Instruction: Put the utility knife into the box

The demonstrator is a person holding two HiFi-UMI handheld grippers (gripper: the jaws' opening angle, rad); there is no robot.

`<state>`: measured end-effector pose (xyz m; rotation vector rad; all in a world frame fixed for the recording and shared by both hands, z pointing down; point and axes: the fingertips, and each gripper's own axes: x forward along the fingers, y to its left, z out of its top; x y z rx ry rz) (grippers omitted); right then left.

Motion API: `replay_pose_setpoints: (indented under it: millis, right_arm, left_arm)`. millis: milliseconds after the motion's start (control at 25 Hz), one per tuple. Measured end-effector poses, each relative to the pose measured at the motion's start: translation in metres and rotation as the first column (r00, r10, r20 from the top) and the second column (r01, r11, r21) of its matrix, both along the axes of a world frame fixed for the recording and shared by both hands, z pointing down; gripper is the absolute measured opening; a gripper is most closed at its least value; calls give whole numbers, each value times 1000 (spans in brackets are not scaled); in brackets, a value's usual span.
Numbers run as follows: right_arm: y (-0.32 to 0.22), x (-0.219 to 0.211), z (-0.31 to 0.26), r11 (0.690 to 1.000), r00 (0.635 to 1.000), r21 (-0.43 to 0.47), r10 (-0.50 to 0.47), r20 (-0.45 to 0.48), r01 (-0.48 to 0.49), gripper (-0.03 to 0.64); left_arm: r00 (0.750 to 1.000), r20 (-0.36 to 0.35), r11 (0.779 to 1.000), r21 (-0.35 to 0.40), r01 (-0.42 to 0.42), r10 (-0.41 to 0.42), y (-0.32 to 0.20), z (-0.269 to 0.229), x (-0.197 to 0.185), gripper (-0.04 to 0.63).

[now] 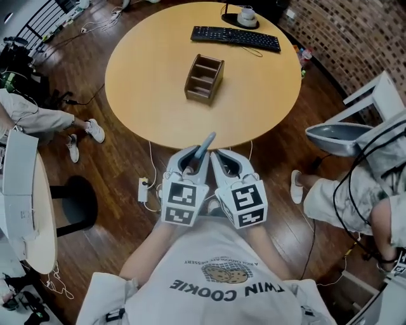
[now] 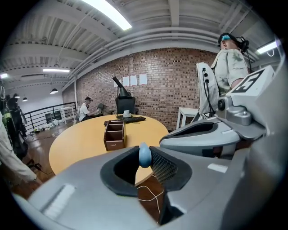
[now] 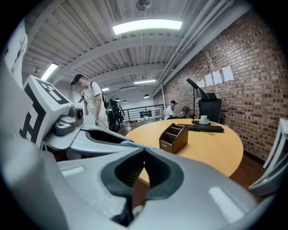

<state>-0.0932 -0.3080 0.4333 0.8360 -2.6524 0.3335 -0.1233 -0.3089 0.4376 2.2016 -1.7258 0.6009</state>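
Observation:
The utility knife (image 1: pixel 205 145) is a slim blue-grey handle that sticks up and forward out of my left gripper (image 1: pixel 193 160), which is shut on it. In the left gripper view the knife's rounded blue end (image 2: pixel 145 155) shows pinched between the pads. The brown wooden box (image 1: pixel 204 78) with open compartments stands upright near the middle of the round table (image 1: pixel 146 95), well ahead of both grippers. My right gripper (image 1: pixel 226 161) is close beside the left one, short of the table's near edge, its jaws shut with nothing between them (image 3: pixel 144 152). The box (image 3: pixel 174 137) lies ahead of it.
A black keyboard (image 1: pixel 236 37) and a white cup on a saucer (image 1: pixel 247 16) sit at the table's far side. Seated people's legs show at the left (image 1: pixel 38 120) and right (image 1: pixel 342 190). Cables and a power strip (image 1: pixel 143 188) lie on the wooden floor.

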Motion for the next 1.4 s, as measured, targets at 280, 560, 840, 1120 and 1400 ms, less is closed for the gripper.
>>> replay_pose_setpoints:
  millis: [280,560,840,1120,1400]
  right_arm:
    - [-32,-29,6,999,999,-11,48,-20,-48,2]
    - [-72,-55,10,993,993,-28,112,-40,-113,2]
    - [-104,-73,9,987,986,-29,159,-49,-160,2]
    - [-123,-78,12,975,974,-37,215,-65,-218,2]
    - [-142,-63,19,956,954,-35,287,-86,-290,2]
  left_arm:
    - [988,115,994,-30,-102,105,-37,8,-31,75]
    - [933,276,973,-68,-222,232,-86,13,-66,75]
    - [802,460,923,-133,-362,381,-127,22,-85,75]
    - [648,552,837,-196,-511,524,-151,32,-83,75]
    - [476,629,752,-287,-593,615,-172,56,-82,75]
